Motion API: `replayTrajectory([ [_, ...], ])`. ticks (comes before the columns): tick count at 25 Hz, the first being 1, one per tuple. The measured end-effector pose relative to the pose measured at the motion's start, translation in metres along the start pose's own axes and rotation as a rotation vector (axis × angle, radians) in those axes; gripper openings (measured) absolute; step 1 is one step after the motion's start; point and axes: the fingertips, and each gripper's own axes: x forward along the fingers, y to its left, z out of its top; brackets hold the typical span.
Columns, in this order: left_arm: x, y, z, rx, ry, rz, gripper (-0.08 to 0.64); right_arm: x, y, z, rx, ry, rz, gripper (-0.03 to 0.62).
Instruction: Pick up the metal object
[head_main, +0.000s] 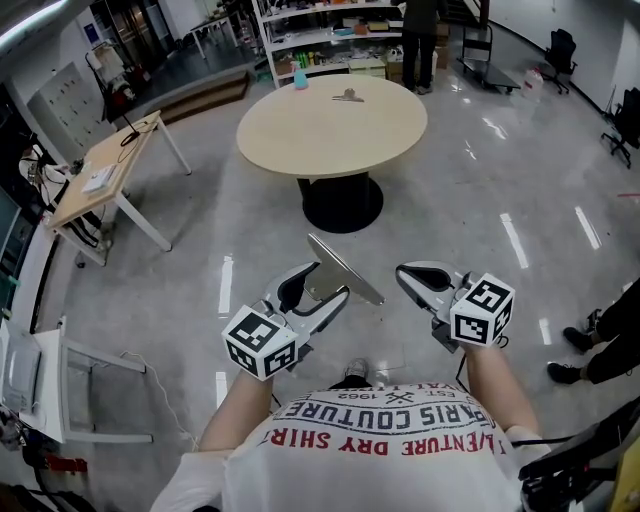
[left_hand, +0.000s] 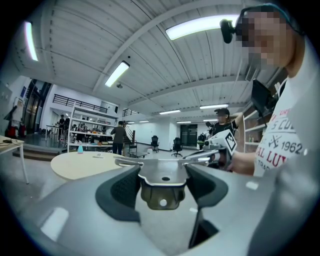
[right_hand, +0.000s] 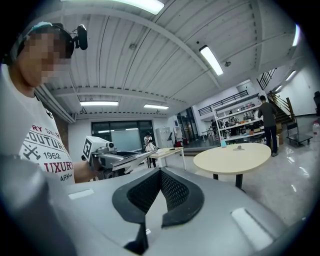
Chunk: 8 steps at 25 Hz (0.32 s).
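A flat grey metal bracket (head_main: 340, 268) with holes sits between the pads of my left gripper (head_main: 312, 292), which is shut on it and holds it in the air above the floor. In the left gripper view the bracket (left_hand: 162, 186) spans the gap between both dark pads. My right gripper (head_main: 420, 280) hovers just to the right of the bracket, apart from it. Its pads meet at the tips (right_hand: 161, 172) with nothing between them. From the right gripper view the held bracket (right_hand: 131, 157) points toward me.
A round beige table (head_main: 300, 140) on a black pedestal stands ahead, with a small metal piece (head_main: 348, 96) and a blue bottle (head_main: 301, 78) at its far edge. A wooden desk (head_main: 105, 175) is at left, shelves (head_main: 330, 30) behind. A person's feet (head_main: 575, 350) are at right.
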Motion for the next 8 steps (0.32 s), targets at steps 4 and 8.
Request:
replayTrajectory([
  [4, -0.0034, -0.0014, -0.0028, -0.004, -0.002, -0.005, 0.282, 0.0004, 0.0036, -0.0039, -0.002, 0.006, -0.005, -0.005],
  [8, -0.0073, -0.0015, -0.0053, -0.013, -0.004, -0.012, 0.282, 0.0019, 0.0079, -0.0071, -0.001, 0.012, -0.005, -0.004],
])
